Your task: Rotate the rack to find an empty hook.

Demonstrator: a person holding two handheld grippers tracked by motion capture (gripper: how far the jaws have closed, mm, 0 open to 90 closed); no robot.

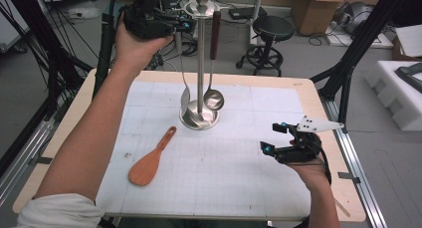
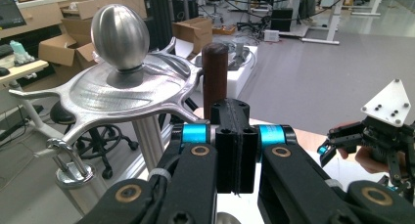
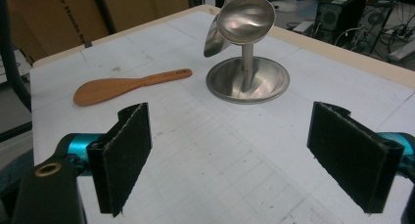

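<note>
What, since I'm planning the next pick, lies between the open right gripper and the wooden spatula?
Nothing visible. Only bare mat lies between the right gripper and the wooden spatula; the stand's base sits farther back, off that line.
</note>
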